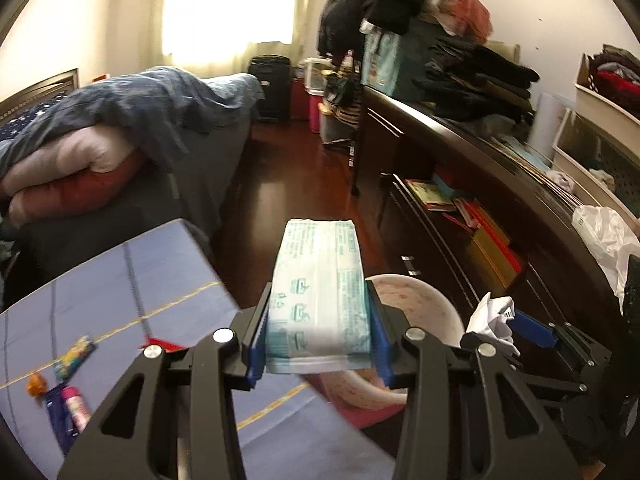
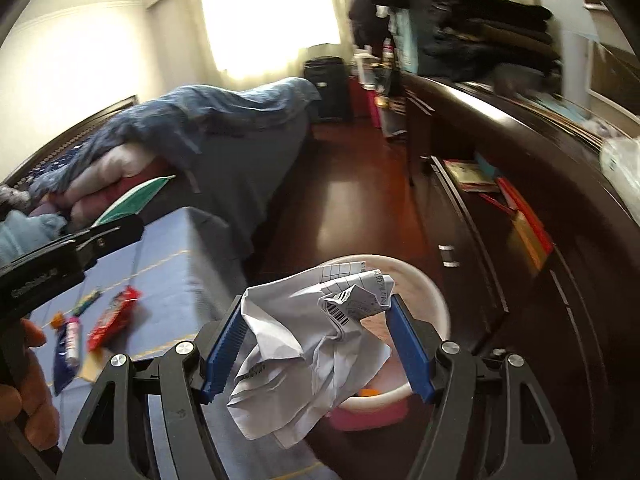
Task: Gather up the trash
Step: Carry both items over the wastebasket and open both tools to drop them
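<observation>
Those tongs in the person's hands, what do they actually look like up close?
Both the left tongs and the right tongs are built alike: black angular linkage arms with triangular cut-outs, joined by round silver pivot bolts. Each ends in two flat blue fingers with ribbed, toothed inner faces. No cables show. The right wrist view catches the left tool's black body with pale lettering, too blurred to read.

a lived-in bedroom: rumpled bed (image 1: 132, 120), dark dresser (image 1: 460, 168), piled clothes (image 1: 476, 76).
</observation>
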Motion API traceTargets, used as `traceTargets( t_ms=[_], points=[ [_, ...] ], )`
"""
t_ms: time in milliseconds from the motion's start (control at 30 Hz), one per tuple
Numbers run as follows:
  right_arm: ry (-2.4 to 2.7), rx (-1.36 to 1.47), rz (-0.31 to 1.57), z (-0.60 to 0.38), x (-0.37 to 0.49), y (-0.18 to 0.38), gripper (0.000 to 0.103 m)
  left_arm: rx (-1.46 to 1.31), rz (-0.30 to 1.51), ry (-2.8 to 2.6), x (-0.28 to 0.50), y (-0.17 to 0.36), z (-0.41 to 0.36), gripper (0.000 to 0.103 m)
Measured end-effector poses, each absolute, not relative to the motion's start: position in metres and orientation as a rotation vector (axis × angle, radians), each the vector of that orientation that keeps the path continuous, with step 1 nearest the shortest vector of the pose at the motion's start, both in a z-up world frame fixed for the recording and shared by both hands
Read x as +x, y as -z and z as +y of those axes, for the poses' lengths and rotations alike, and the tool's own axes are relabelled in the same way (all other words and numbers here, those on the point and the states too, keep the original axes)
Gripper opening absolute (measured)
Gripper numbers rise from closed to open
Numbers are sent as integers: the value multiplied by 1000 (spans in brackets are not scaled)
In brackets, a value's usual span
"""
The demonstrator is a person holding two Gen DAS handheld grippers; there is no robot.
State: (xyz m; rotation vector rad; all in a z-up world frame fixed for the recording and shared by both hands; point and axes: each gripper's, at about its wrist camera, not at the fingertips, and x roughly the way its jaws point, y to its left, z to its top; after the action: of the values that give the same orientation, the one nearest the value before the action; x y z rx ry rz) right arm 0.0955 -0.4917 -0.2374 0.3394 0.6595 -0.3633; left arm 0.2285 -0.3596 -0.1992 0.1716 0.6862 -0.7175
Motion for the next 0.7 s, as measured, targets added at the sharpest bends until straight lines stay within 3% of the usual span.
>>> traceTargets(
  t_ms=[500,600,700],
  points=[
    [505,364,781,-556,115,305,70,189,846,836,254,264,-457,43],
    [502,348,785,-560,122,314,72,177,865,859,255,270,-467,48],
    [510,318,787,-561,128,319,78,170,863,873,256,273,-472,64]
  ],
)
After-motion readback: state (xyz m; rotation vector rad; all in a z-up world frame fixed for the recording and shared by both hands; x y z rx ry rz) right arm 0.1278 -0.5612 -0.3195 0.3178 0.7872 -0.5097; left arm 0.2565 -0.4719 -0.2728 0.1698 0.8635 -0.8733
